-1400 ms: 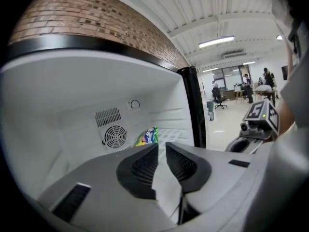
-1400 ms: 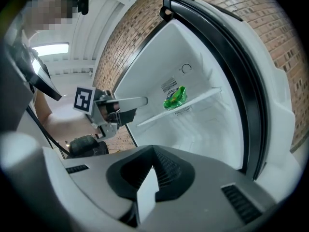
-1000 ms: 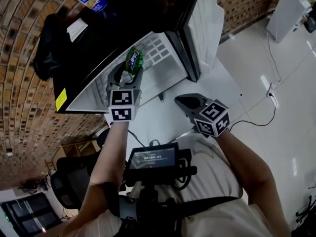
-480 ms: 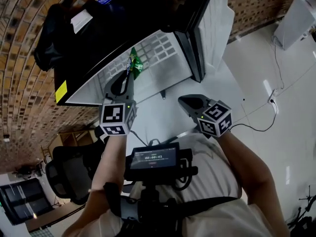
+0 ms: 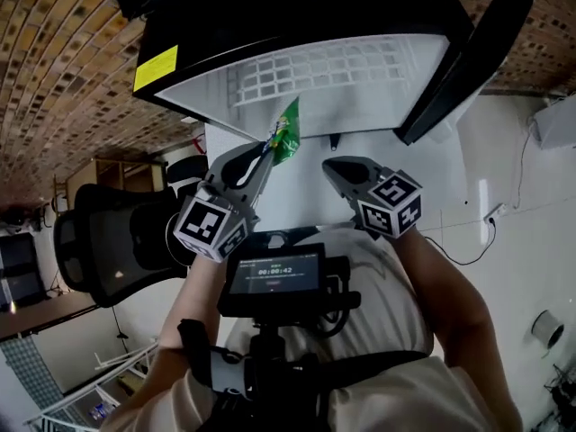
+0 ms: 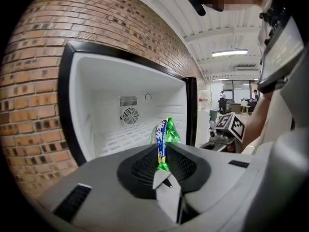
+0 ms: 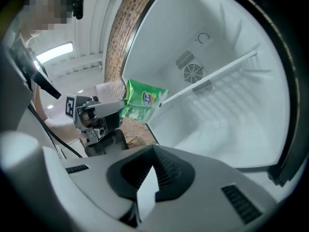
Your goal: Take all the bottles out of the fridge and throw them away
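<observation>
- Green bottle [image 5: 286, 135], squashed flat, is pinched in your left gripper [image 5: 266, 149], whose jaws have just been closing on it.
- It's in front of the open fridge [image 5: 360, 97].
- Your right gripper [image 5: 331, 164] has its jaws together, empty.

We hold our left grey gripper [image 5: 268, 149], whose jaws have just been closing, clamped on a flattened green plastic bottle [image 5: 287, 133] just before the open black fridge [image 5: 378, 106] with its white inside. Our right grey gripper [image 5: 333, 166] hovers alongside, jaws together, empty.
</observation>
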`<state>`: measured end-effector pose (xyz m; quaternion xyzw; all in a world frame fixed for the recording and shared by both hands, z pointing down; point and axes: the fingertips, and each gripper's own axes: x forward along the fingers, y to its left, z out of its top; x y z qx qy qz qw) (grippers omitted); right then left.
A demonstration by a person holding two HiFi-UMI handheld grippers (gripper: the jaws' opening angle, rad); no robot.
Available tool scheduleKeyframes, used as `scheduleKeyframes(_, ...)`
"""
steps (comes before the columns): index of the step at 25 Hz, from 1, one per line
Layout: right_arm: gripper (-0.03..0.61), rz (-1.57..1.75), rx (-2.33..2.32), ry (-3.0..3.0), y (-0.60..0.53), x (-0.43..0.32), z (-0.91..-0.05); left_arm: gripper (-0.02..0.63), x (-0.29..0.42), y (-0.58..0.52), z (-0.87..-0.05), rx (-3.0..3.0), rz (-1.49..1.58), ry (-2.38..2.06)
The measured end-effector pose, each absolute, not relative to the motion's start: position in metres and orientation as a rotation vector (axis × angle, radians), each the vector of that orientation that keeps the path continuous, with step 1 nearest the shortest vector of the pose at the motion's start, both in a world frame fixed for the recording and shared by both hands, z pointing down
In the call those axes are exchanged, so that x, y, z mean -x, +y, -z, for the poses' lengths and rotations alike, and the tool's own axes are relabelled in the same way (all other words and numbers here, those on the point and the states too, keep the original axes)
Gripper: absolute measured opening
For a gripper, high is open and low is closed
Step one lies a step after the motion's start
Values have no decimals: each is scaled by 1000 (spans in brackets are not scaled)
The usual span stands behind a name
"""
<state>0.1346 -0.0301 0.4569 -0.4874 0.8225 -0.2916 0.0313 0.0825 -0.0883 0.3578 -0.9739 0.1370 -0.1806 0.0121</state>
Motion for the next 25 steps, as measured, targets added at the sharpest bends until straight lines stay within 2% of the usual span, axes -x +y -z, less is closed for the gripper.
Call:
scheduleKeyframes(15, 2, 964, 1162, 2862, -70, 21, -467, 54, 97, -71, -450, 3191, 777, 900)
scheduleKeyframes(25, 2, 1043, 936, 3031, -73, 126, -485, 55, 242, -61, -493, 3117, 892, 1346)
